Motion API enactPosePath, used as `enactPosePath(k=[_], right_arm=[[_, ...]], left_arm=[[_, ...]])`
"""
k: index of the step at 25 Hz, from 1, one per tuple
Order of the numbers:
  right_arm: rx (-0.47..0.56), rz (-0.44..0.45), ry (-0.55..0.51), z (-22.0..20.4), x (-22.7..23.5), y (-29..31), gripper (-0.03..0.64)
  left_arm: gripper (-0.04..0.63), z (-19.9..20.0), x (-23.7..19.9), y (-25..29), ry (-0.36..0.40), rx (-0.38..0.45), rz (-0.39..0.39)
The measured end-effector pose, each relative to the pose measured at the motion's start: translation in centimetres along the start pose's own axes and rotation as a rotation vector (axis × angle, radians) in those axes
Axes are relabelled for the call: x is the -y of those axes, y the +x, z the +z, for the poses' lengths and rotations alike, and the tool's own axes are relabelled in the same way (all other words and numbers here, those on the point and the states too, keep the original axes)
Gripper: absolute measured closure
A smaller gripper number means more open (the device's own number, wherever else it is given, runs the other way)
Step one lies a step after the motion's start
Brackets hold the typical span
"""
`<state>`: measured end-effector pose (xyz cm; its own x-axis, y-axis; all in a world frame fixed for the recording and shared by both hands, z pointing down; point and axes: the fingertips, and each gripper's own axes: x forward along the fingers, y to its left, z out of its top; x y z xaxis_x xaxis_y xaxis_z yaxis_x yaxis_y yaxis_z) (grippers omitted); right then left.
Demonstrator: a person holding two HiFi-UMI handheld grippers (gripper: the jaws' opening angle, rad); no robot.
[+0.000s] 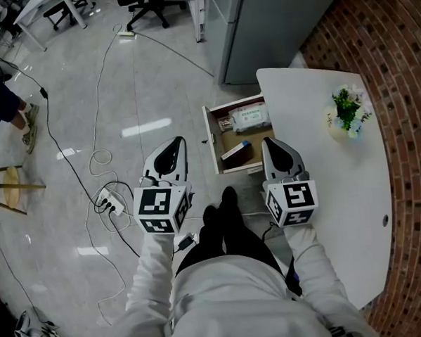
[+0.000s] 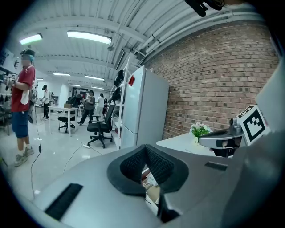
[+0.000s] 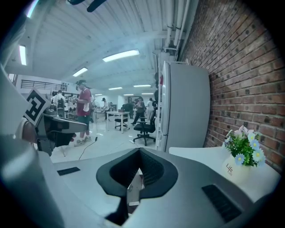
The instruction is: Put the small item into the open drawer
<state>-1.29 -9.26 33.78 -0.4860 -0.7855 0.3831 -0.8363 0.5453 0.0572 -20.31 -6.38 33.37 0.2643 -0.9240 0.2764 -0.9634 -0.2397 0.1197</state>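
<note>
Left gripper (image 1: 173, 148) and right gripper (image 1: 274, 148) both closed, empty, held near the open drawer (image 1: 210, 129) — small box (image 1: 236, 151) already inside, job looks done.

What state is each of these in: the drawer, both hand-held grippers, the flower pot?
White-fronted drawer with brown inside: open, a clear packet and a small box in it.
Left hand-held gripper: jaws shut, empty.
Right hand-held gripper: jaws shut, empty.
White pot of flowers: upright on the white table.
</note>
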Motion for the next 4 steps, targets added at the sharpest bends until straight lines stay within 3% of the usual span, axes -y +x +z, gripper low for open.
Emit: enactPosePath(k=[4], right_arm=[[-0.005,-0.003,0.0,-0.1,-0.55,-0.21,0.591]], left_arm=[[0.577,0.08,-0.15,-0.59,0.005,0.004,-0.006]])
